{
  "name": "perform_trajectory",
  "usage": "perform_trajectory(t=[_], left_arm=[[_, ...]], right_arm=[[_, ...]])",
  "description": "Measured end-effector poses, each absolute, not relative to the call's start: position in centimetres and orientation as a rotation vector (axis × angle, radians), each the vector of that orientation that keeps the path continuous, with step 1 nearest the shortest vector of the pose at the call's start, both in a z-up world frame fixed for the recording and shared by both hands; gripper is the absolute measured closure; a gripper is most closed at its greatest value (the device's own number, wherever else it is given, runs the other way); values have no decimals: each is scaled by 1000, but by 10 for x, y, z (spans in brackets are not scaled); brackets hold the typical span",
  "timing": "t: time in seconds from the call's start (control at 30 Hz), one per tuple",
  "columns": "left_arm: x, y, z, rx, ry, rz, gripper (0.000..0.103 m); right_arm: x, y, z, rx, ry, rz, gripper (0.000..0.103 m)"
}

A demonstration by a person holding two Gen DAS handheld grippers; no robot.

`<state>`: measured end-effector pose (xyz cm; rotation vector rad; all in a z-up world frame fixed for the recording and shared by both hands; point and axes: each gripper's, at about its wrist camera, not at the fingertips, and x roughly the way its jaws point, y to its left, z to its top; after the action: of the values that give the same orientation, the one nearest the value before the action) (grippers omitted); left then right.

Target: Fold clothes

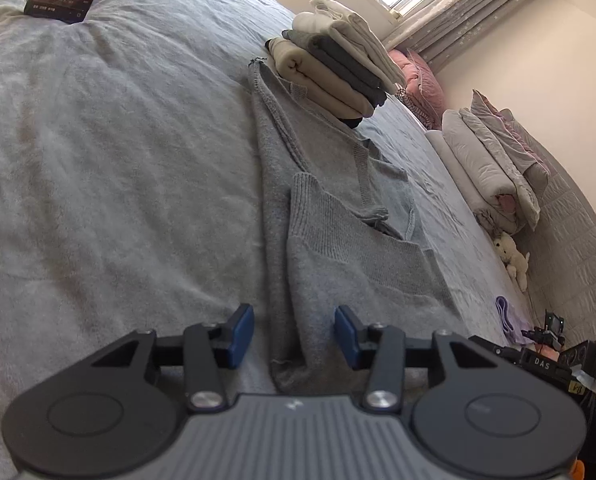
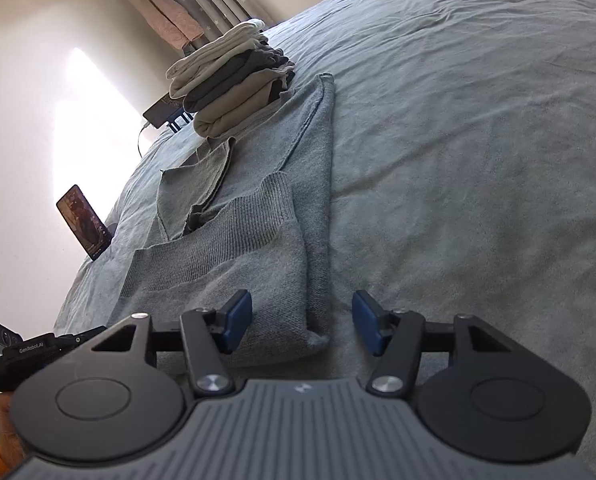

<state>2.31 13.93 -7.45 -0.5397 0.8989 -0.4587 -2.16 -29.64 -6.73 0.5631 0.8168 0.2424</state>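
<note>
Both claws, left claw (image 1: 293,334) and right claw (image 2: 302,322), hang released over the half-folded grey sweater (image 1: 338,256) on the bed (image 1: 117,160).

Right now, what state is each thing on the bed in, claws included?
Left claw: open, holding nothing.
Right claw: open, holding nothing.
Grey sweater: partly folded, flat on the bed, sides turned in.
Stack of clothes: folded, piled beyond the sweater.
Phone: propped up, screen lit.
</note>
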Motion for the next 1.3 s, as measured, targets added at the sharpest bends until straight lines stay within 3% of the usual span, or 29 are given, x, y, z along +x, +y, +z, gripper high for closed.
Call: perform_trajectory(t=[0.17,0.27,0.7,0.83,0.93,1.0,1.13,1.3], left_arm=[[23,130,-78,-528,935,-479,62],[22,120,-77,-482,928,-455,73],[18,107,-72,-402,914,-371,87],[16,111,-70,-400,917,-374,85],[14,120,-69,-448,925,-380,73],[13,126,-69,-482,930,-394,59],[11,122,-69,-464,937,-405,59],[8,97,-68,-307,922,-385,65]], right_arm=[[-21,-292,-73,566,843,252,75],[-21,-288,-73,548,837,247,81],[-20,-279,-72,490,821,222,82],[-20,-276,-70,465,818,210,83],[-22,-279,-68,486,817,208,80],[-24,-281,-66,494,816,207,76],[-23,-277,-66,467,819,216,67],[-16,-264,-70,394,820,227,70]])
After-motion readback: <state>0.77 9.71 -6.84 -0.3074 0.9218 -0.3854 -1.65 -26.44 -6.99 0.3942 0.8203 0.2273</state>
